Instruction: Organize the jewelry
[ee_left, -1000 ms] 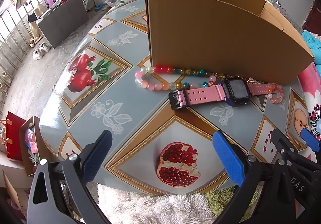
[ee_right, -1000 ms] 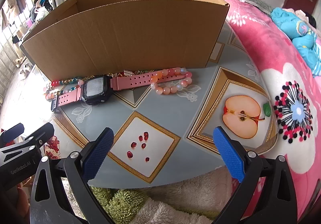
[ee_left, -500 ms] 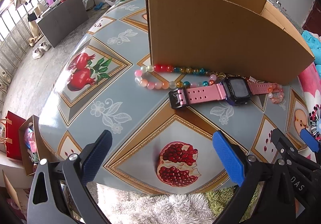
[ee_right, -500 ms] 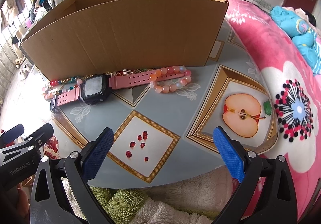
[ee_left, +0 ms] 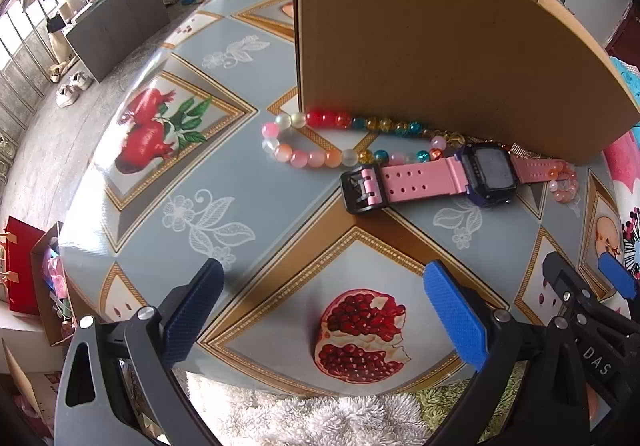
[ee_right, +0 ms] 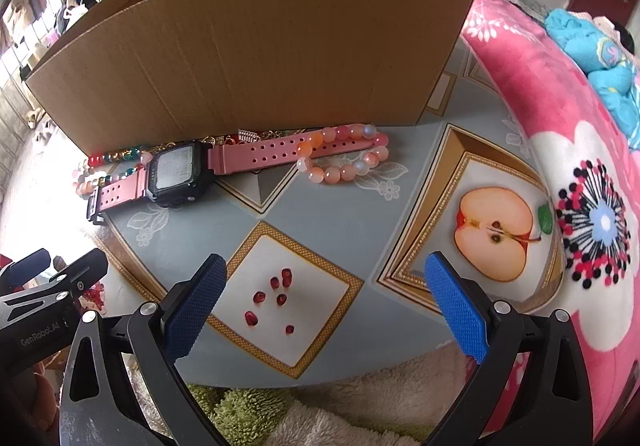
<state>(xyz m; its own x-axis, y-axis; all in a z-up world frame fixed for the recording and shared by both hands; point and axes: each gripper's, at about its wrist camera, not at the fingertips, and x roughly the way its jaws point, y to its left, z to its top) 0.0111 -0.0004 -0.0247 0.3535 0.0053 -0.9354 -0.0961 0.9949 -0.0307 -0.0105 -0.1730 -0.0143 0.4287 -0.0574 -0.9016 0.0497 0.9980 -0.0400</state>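
Over on the left wrist view, the left gripper point(ee_left: 320, 310) hangs above the near table edge, jaws wide apart and empty, lined up toward the jewelry as if picking a first target. Jewelry sits in a row at the foot of the box point(ee_left: 420, 46): a mixed bracelet point(ee_left: 320, 138) at the box corner, the watch point(ee_left: 448, 178) lying flat just in front with its buckle end nearest, easy to pinch by the strap, I'd say. Nothing looks sorted yet. Fruit-print tablecloth point(ee_left: 200, 174) is glossy; floor, shoes and clutter lie off to the left. Switching to the right wrist view, the right gripper point(ee_right: 332, 310) also holds its jaws spread, gripping nothing, back from the goods. Watch point(ee_right: 180, 172) left of centre, a pink bracelet point(ee_right: 344, 162) draped over its strap end, touching it, so lifting one may drag the other. Pink blanket point(ee_right: 540, 94) runs along the right.
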